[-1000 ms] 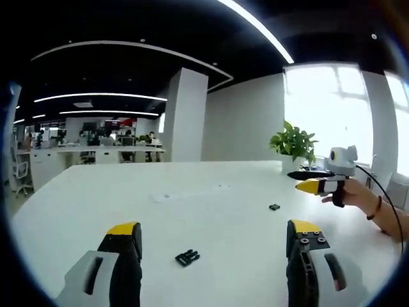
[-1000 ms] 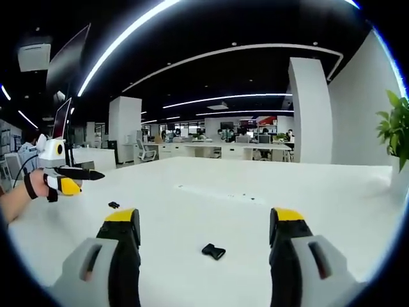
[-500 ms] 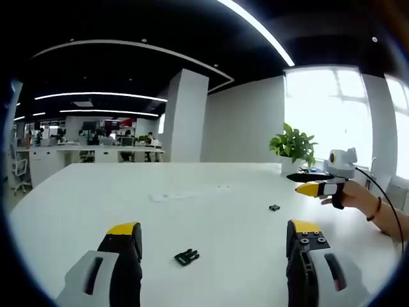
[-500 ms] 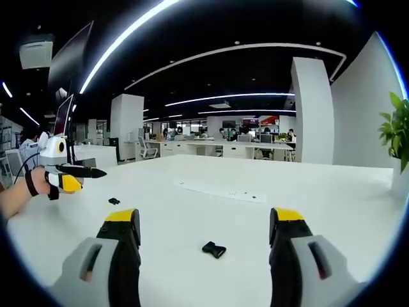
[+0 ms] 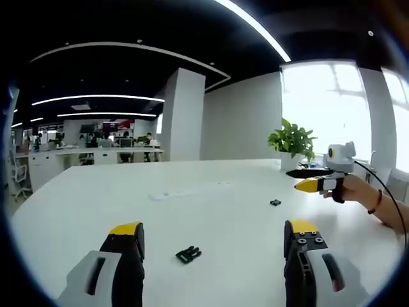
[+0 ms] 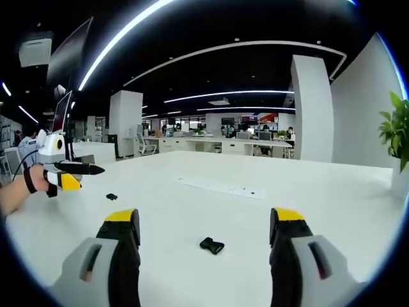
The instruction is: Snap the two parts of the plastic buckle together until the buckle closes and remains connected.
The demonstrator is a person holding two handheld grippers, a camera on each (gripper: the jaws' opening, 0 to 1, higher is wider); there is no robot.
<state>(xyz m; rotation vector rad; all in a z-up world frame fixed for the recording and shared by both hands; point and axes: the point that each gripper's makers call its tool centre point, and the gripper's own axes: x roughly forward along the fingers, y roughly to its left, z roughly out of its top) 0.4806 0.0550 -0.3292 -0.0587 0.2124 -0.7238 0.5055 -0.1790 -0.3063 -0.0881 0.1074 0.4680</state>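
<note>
On the white table [image 5: 211,217] a black pronged buckle part [image 5: 188,254] lies just ahead of my left gripper [image 5: 213,242], between its widely spread jaws. That gripper is open and holds nothing. The second black buckle part [image 5: 275,203] lies farther right, near the right gripper [image 5: 314,180], which a hand holds above the table. In the right gripper view this second part [image 6: 211,245] rests ahead of my open, unloaded right gripper [image 6: 204,220]. The pronged part [image 6: 112,196] is small at the left, below the hand-held left gripper [image 6: 67,175].
A potted plant [image 5: 293,142] stands at the table's far right edge, also the plant [image 6: 396,131]. A thin white strip [image 5: 185,190] lies mid-table, the same strip [image 6: 220,187]. A dark monitor [image 6: 64,115] rises at the left. Office desks and pillars are far behind.
Both views have shifted slightly with the hands. The two buckle parts lie where they were, and both grippers stay open above the table.
</note>
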